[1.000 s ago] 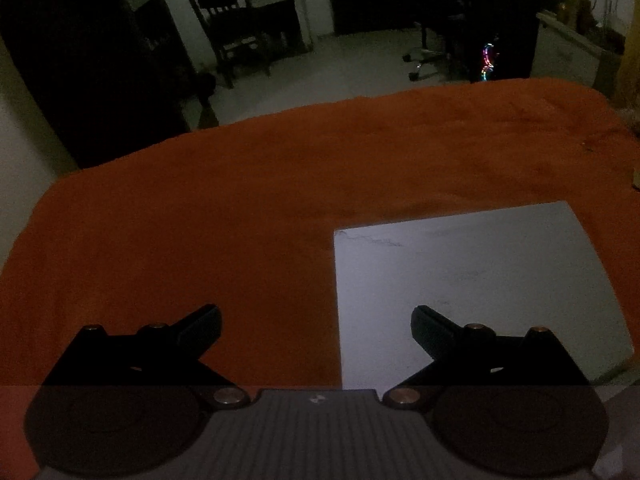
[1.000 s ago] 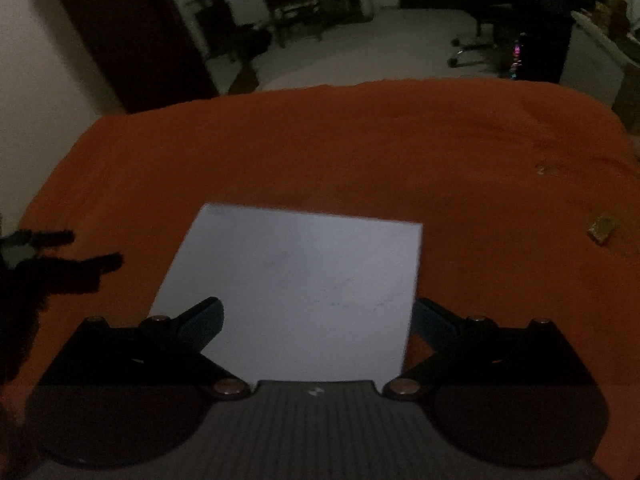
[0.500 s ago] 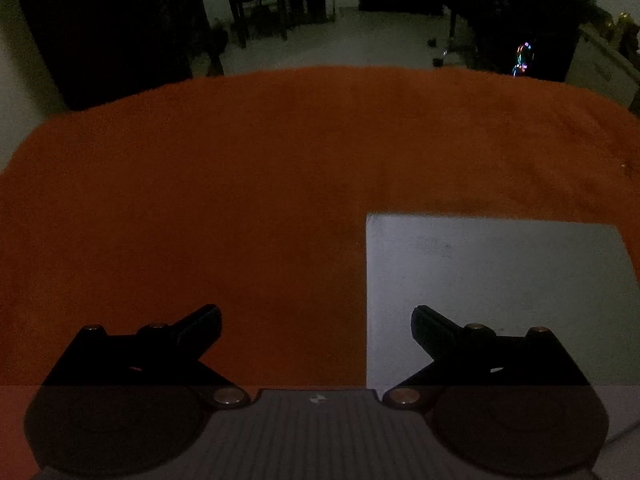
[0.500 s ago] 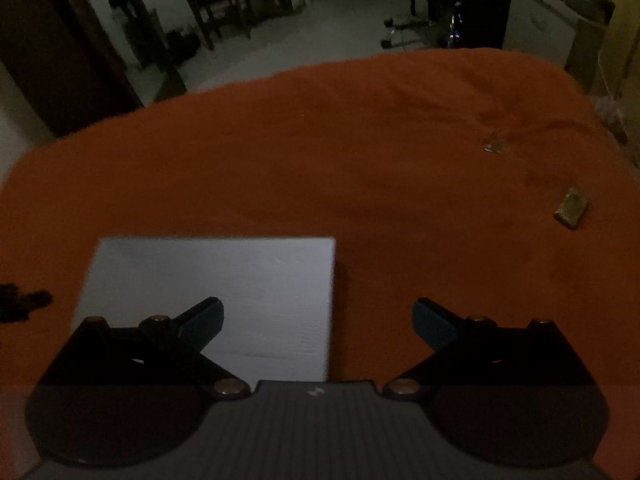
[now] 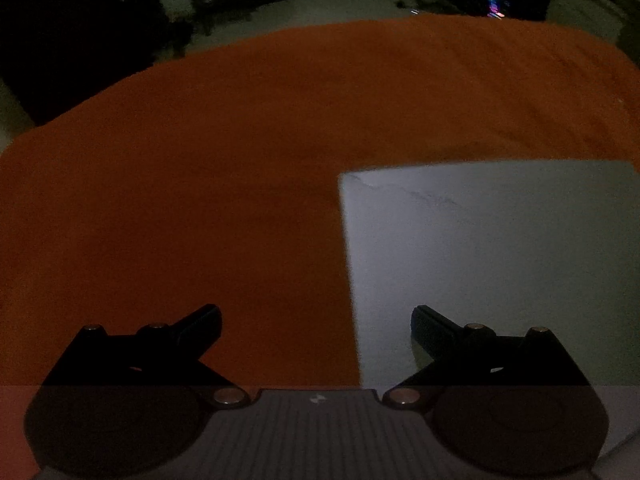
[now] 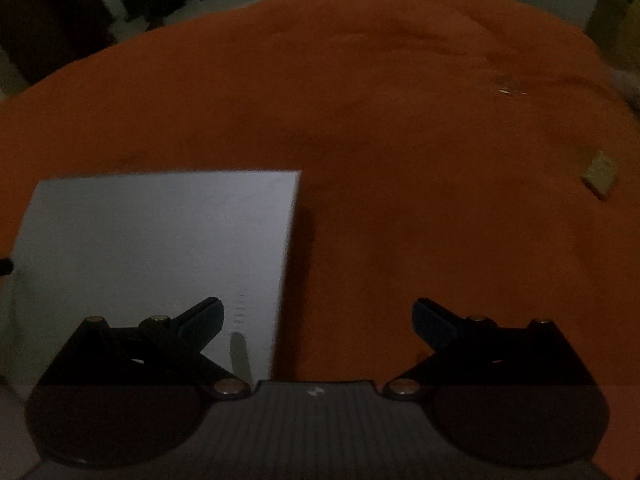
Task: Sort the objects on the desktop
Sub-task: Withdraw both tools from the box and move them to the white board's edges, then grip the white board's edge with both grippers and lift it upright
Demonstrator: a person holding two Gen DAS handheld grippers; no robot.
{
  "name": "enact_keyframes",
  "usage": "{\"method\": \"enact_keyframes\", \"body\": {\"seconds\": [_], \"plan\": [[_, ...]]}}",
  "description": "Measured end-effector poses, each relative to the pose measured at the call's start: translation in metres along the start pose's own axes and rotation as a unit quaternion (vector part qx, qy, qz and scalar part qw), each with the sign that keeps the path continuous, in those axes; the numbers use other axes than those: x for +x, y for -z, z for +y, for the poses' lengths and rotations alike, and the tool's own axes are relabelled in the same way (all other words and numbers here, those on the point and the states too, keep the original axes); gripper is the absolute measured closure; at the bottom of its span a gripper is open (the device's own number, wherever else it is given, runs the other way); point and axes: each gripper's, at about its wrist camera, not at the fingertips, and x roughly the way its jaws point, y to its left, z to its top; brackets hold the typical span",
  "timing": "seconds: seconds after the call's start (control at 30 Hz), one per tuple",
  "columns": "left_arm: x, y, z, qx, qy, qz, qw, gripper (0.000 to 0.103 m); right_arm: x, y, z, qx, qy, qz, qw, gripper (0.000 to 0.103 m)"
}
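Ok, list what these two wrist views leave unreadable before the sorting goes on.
- Small tan object, right wrist view: blurred and dim, cannot be identified.
- Tiny shiny bit, right wrist view: too small to name.
- White sheet, left wrist view: right and near edges cut off by the frame and gripper body.
- Faint marks on the sheet: illegible in both views.

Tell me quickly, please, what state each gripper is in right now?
Left gripper: open, holding nothing, above the white sheet's left edge.
Right gripper: open, holding nothing.
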Motion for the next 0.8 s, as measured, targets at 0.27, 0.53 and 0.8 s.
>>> {"method": "enact_keyframes", "body": {"seconds": [0.27,0.53,0.8], "plan": [[0.000,0.004,0.016,-0.008,0.012,0.003,0.9999,0.001,0.018,0.005,0.022,0.020,-0.018,0.028,0.999,0.000],[0.014,0.001,0.025,-0.061,0.207,0.080,0.9731,0.000,0.034,-0.002,0.031,-0.037,-0.085,0.073,0.993,0.000],[-0.040,-0.021,0.024,-0.057,0.176,0.030,0.9823,0.001,-0.005,-0.018,0.015,0.044,-0.119,0.062,0.990,0.000]]}}
